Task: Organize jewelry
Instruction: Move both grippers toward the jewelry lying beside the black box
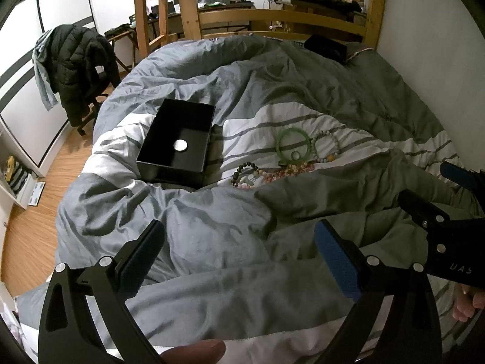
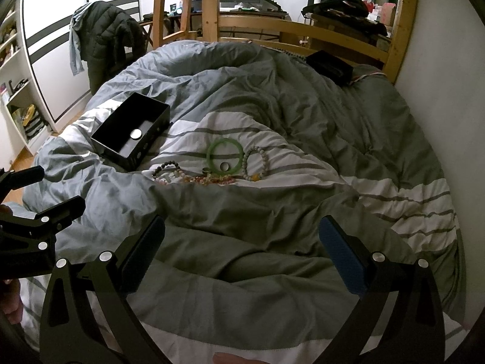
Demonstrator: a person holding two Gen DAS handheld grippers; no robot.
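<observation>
Both your left hand-held gripper [image 1: 239, 254] and right hand-held gripper [image 2: 242, 251] gape wide, empty, over the rumpled grey striped duvet [image 1: 212, 230]; beyond, beside the open black box [image 1: 178, 142], lies a rigid, slippery-looking green bangle [image 1: 293, 147], best pinched across its rim.

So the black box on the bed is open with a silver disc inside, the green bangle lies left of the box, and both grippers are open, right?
Not quite. The green bangle lies to the right of the black box, not left; the left wrist view shows it. The rest holds: the box is open with a silver disc inside, and the left gripper and right gripper are both open.
</observation>
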